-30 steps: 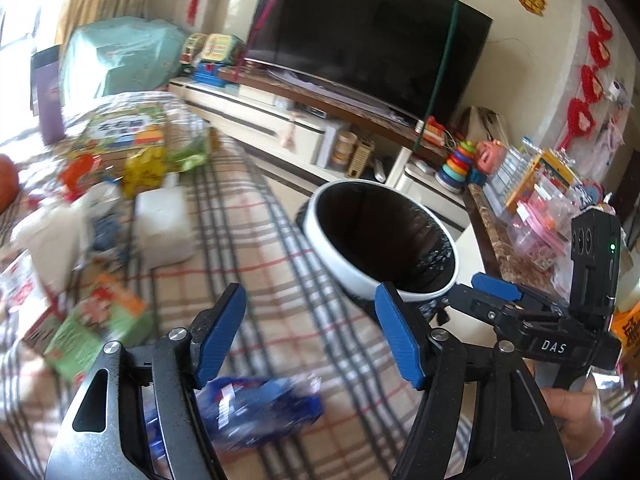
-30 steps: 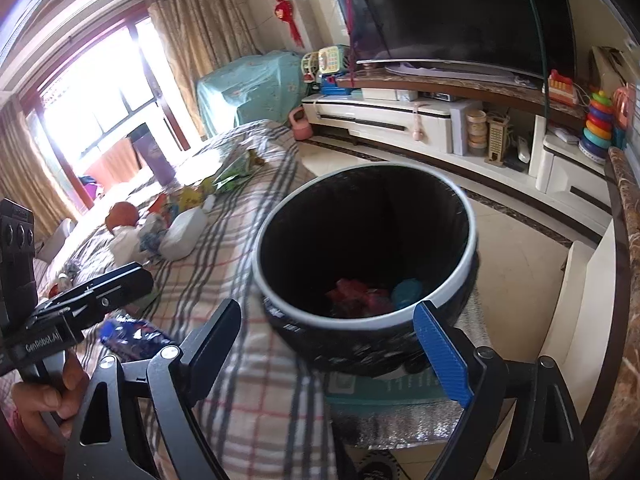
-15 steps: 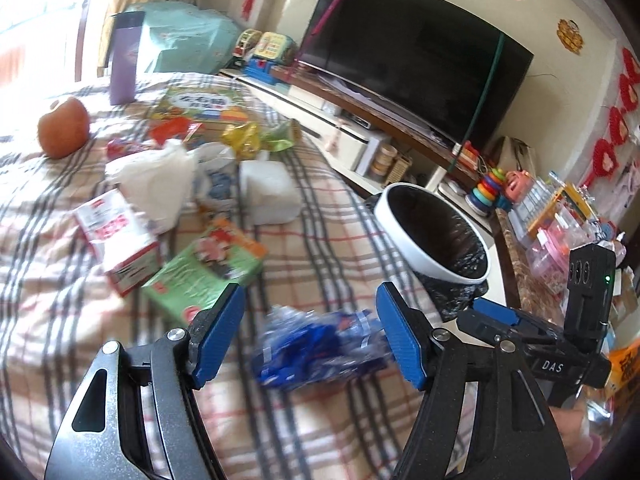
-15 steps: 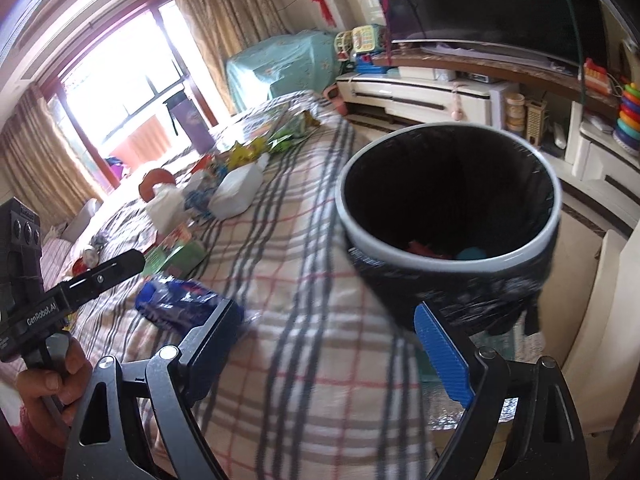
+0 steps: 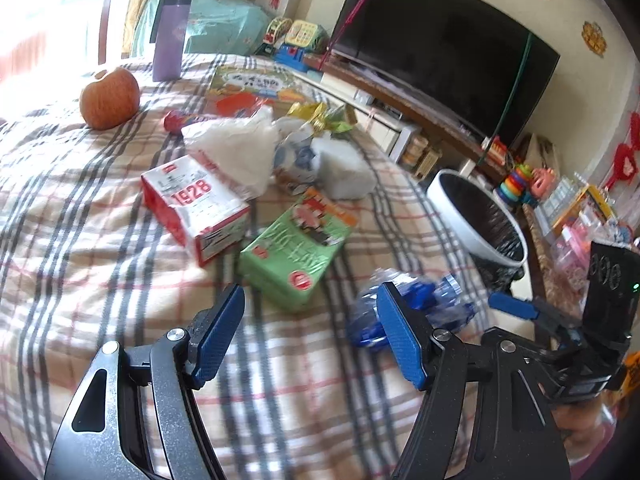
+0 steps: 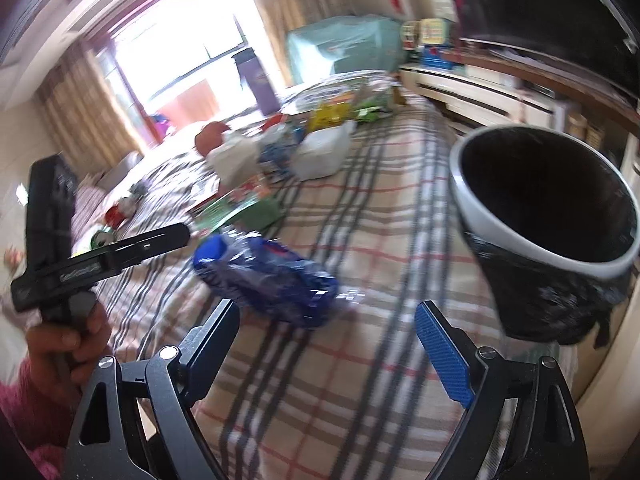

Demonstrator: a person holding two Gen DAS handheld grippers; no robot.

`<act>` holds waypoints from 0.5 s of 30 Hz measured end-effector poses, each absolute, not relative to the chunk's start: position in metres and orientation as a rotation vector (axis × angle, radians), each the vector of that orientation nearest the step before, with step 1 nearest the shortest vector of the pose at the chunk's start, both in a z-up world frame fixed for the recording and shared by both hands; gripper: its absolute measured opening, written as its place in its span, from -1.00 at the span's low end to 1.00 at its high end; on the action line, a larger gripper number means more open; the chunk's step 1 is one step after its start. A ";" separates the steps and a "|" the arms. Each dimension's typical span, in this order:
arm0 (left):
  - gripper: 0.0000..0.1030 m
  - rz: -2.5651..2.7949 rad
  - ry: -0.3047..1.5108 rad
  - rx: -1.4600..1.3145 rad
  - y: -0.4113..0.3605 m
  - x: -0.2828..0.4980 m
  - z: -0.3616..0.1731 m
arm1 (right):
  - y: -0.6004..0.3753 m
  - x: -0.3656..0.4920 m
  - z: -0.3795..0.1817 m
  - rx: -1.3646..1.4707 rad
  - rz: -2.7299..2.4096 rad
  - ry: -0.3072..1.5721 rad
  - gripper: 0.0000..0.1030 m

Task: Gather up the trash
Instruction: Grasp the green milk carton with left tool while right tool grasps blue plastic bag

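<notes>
Both grippers hover over the plaid-covered table [image 5: 100, 240], and both are empty. The left gripper [image 5: 310, 336] has its blue-padded jaws spread apart with nothing between them, only checked cloth below. The right gripper [image 6: 346, 346] stands wider still, jaws apart and bare. Just ahead of it lies the crumpled blue plastic bottle [image 6: 266, 276] with a blue cap, on its side on the cloth; from the left camera that same bottle [image 5: 424, 308] sits beyond the right-hand pad, partly hidden by it, untouched. The round black bin with a white rim and black liner [image 6: 548, 216] stands off the table's far edge, near the bottle but apart from it. Farther up the table sits a scatter: a green flat carton [image 5: 296, 258], a red-and-white box marked 1928 [image 5: 196, 204], a white crumpled plastic bag [image 5: 236, 148], a white tissue pack [image 5: 344, 164], an apple [image 5: 109, 98] and a purple flask [image 5: 168, 36] standing upright. A hand [image 6: 68, 344] in a pink sleeve grips the left tool's handle.
</notes>
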State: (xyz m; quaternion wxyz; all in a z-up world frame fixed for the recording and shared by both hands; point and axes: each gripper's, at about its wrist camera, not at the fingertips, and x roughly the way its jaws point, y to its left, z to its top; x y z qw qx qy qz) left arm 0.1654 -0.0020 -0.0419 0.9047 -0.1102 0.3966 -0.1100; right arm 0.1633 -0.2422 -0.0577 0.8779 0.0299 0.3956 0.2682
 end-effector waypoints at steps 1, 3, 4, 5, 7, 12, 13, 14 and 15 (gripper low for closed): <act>0.36 -0.232 0.828 -0.211 0.000 0.167 -0.044 | -0.239 0.164 -0.058 0.051 0.577 0.822 0.76; 0.36 -0.241 0.840 -0.181 0.002 0.172 -0.047 | -0.232 0.164 -0.059 0.022 0.608 0.821 0.76; 0.37 -0.244 0.848 -0.164 0.003 0.175 -0.049 | -0.229 0.165 -0.060 -0.001 0.622 0.826 0.76; 0.37 -0.248 0.856 -0.151 0.005 0.178 -0.052 | -0.225 0.166 -0.060 -0.018 0.631 0.826 0.76; 0.37 -0.257 0.872 -0.117 0.006 0.185 -0.056 | -0.220 0.167 -0.060 -0.063 0.651 0.821 0.76; 0.42 -0.291 0.885 -0.038 0.006 0.200 -0.060 | -0.209 0.173 -0.060 -0.182 0.681 0.805 0.76; 0.45 -0.298 0.885 -0.026 0.006 0.202 -0.061 | -0.207 0.176 -0.060 -0.197 0.685 0.803 0.76; 0.46 -0.306 0.882 -0.011 0.005 0.204 -0.062 | -0.204 0.179 -0.060 -0.212 0.695 0.802 0.76; 0.46 -0.312 0.882 0.005 0.003 0.206 -0.063 | -0.202 0.181 -0.060 -0.221 0.706 0.803 0.76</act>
